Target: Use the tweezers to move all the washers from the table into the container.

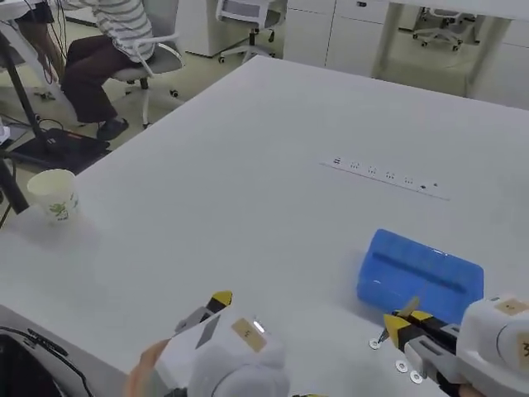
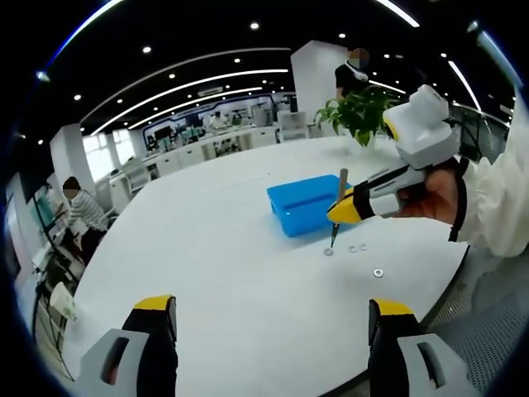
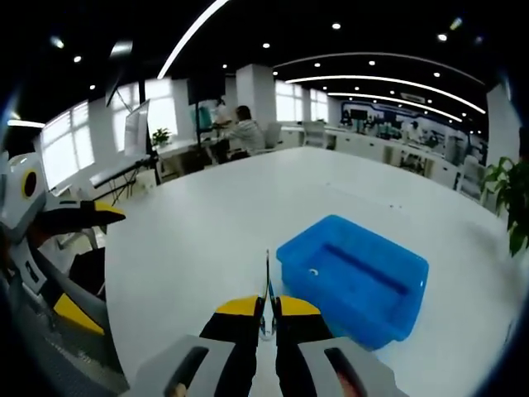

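My right gripper [image 3: 267, 308] is shut on thin metal tweezers [image 3: 269, 285] that point forward beside the blue container [image 3: 355, 277], which holds one washer [image 3: 312, 271]. In the head view this gripper [image 1: 405, 321] sits just in front of the container [image 1: 417, 277], and the tweezer tip rests by a washer [image 1: 374, 344]; two more washers [image 1: 402, 365] lie nearer on the table. My left gripper [image 2: 269, 331] stands open and holds nothing, well to the left [image 1: 216, 304]. From there I see the tweezers [image 2: 335, 227] touching down at a washer [image 2: 328, 251].
A paper cup [image 1: 54, 193] stands near the table's left edge. A recessed socket strip [image 1: 384, 175] runs across the white table [image 1: 248, 165] behind the container. A person [image 1: 116, 41] sits on an office chair beyond the far left corner.
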Action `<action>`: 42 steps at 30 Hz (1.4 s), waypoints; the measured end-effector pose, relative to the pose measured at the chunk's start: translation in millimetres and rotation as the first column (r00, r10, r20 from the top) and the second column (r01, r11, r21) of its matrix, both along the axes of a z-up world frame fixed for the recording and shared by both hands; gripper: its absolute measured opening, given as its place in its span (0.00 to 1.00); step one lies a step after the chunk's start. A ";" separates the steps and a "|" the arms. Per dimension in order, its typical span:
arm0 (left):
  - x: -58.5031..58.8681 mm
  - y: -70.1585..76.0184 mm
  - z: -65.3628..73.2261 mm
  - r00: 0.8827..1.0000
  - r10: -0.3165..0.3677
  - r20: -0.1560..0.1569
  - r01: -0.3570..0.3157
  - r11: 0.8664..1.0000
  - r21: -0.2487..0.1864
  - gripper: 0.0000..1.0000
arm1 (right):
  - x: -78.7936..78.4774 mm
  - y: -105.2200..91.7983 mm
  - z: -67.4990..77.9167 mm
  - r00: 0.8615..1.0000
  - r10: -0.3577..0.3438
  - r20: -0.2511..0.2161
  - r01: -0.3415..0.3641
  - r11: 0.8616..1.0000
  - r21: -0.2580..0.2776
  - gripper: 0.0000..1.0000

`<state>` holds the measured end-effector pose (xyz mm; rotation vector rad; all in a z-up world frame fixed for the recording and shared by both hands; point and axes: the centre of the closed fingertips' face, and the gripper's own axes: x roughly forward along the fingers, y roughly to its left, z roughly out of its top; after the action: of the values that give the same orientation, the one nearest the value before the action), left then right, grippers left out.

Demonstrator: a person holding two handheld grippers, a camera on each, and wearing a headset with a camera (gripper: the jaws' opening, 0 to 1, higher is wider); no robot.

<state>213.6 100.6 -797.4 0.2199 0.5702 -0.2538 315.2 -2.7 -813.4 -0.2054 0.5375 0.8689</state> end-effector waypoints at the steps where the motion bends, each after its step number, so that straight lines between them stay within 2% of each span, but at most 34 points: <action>1: -0.1 0.1 -0.2 1.000 -0.001 0.000 0.001 1.000 0.002 0.99 | 0.7 -0.5 -0.8 1.000 -0.001 0.002 0.001 1.000 -0.002 0.03; 12: -2.0 0.1 -3.4 1.000 -0.008 -0.018 0.008 1.000 0.018 0.97 | 1.8 0.2 -10.2 1.000 -0.005 -0.012 0.005 1.000 -0.011 0.03; 13: -2.1 0.1 -3.6 1.000 -0.008 -0.020 0.008 1.000 0.018 0.96 | 2.4 0.2 -8.3 1.000 -0.009 -0.002 0.009 1.000 0.000 0.03; 16: -2.2 0.5 -4.0 1.000 -0.006 -0.023 0.006 1.000 0.018 0.96 | 2.7 -0.5 -8.1 1.000 -0.020 -0.014 0.020 1.000 0.009 0.03; 25: -2.5 0.5 -4.7 1.000 -0.007 -0.027 0.007 1.000 0.021 0.95 | 4.4 3.2 -8.2 1.000 -0.013 -0.004 0.013 1.000 0.002 0.03; 32: -2.5 1.1 -4.9 1.000 -0.005 -0.028 0.005 1.000 0.025 0.94 | -0.6 4.1 -10.8 0.999 0.027 0.032 -0.026 0.999 -0.038 0.03; 35: -2.5 0.8 -5.0 1.000 -0.007 -0.028 0.008 1.000 0.028 0.94 | -2.6 4.7 -11.7 0.998 0.044 0.050 -0.043 0.998 -0.036 0.03; 40: -2.5 0.7 -5.6 1.000 -0.008 -0.030 0.009 1.000 0.030 0.94 | -1.4 1.8 -11.7 0.999 0.033 0.036 -0.031 0.999 -0.034 0.02; 42: -2.6 0.8 -5.9 0.999 -0.008 -0.031 0.009 0.999 0.031 0.93 | -1.4 1.4 -11.9 0.998 0.041 0.039 -0.039 0.998 -0.051 0.02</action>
<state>211.0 101.4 -803.3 0.2492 0.6042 -0.2571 313.9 -1.3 -825.3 -0.2791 0.5199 0.8893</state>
